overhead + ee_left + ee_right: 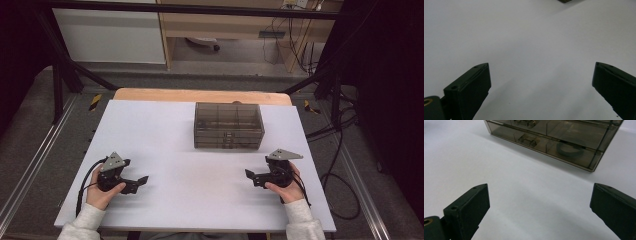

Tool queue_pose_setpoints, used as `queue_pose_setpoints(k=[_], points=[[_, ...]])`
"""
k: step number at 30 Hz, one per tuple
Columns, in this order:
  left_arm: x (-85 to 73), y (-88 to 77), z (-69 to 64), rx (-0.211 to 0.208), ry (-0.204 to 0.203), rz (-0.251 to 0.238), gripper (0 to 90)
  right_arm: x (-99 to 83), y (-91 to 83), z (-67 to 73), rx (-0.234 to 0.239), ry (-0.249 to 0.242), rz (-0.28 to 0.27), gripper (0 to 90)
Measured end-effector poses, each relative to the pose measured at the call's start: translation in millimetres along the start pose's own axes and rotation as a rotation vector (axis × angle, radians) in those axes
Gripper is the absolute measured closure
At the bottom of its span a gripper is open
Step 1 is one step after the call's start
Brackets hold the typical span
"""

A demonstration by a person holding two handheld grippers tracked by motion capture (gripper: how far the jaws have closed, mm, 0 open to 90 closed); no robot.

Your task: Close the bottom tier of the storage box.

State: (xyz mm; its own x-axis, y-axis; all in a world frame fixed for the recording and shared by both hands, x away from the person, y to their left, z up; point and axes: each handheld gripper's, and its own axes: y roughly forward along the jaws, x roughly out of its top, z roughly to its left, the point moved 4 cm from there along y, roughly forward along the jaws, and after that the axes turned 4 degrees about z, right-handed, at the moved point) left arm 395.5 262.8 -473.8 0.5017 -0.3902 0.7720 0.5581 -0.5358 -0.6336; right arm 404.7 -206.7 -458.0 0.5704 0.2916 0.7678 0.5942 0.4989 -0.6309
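Looking down from the high view, a smoky transparent drawer box (228, 126) stands on the white tabletop (165, 150), toward the far edge and a little right of the middle. Its long axis runs left to right, with the drawer fronts facing the person. The left tongs (144, 179) and the right tongs (248, 174) both sit low over the near half of the tabletop, well apart from the box and pointing inward at each other. The right tongs seem somewhat nearer to the box, which lies forward and to the left of them, so I judge that hand better placed for reaching a drawer.

From the left gripper view, the jaws are spread wide with nothing between them; bare tabletop lies ahead, and just a corner of the box (565, 1) peeks in at the top edge.

From the right gripper view, the jaws are also spread wide and hold nothing. The box (554, 137) lies ahead, its drawer handles (528, 140) visible, and a dark ring (570, 149) rests inside the lower drawer.
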Motion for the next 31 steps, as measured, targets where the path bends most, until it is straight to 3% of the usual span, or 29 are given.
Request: queue_pose_setpoints(k=[13,21,31], points=[[0.1,-0.5,-0.2,-0.001,0.0,-0.002,1.5,-16.7,-10.5,-13.8,0.015,-0.001,0.001,3.4],[0.0,0.3,-0.8,0.0,0.004,0.001,1.5,-22.2,-13.5,-22.2,0.011,0.022,0.001,3.5],[0.4,0.0,-0.7,0.002,0.006,0.001,1.5,-24.6,-11.7,-22.8,0.013,0.015,0.015,3.5]])
